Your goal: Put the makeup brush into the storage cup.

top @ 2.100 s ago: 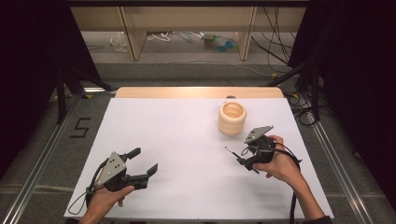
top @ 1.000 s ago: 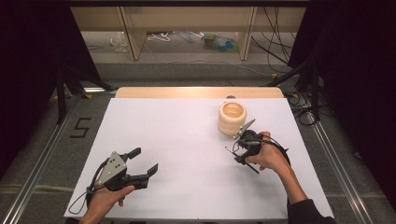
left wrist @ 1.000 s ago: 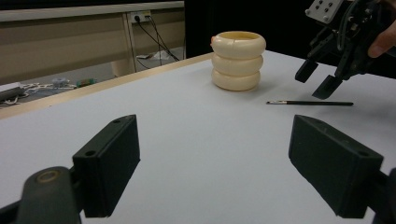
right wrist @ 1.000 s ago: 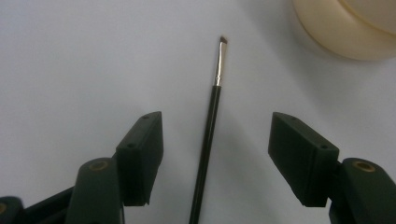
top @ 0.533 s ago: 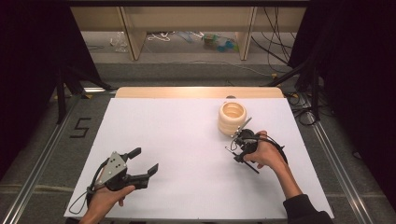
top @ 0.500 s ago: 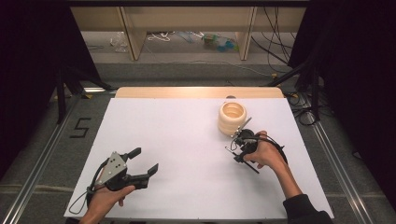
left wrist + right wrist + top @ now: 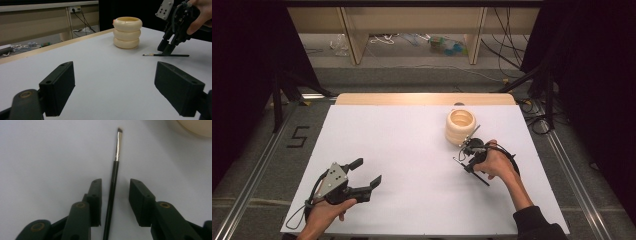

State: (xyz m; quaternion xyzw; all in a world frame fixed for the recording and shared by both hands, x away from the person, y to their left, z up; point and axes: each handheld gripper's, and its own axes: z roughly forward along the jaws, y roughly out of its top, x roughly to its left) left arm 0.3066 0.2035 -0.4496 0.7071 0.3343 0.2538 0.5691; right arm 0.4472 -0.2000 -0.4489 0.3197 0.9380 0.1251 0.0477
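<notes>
Now the right gripper (image 7: 113, 202) has lowered, straddling the brush (image 7: 113, 185).

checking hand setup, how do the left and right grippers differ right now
The left gripper has its jaws spread wide over bare table; the right gripper has its jaws narrower, straddling a thin brush beside the cream ringed holder. Both are black, hand-held and low over the table.

Even overhead light is thrown on the white matte tabletop (image 7: 412, 150), surroundings are left dark. Between the jaws, the thin black-handled brush (image 7: 112, 187) is kept sharp; nearer jaw bases are slightly blurred, shadows soft.
</notes>
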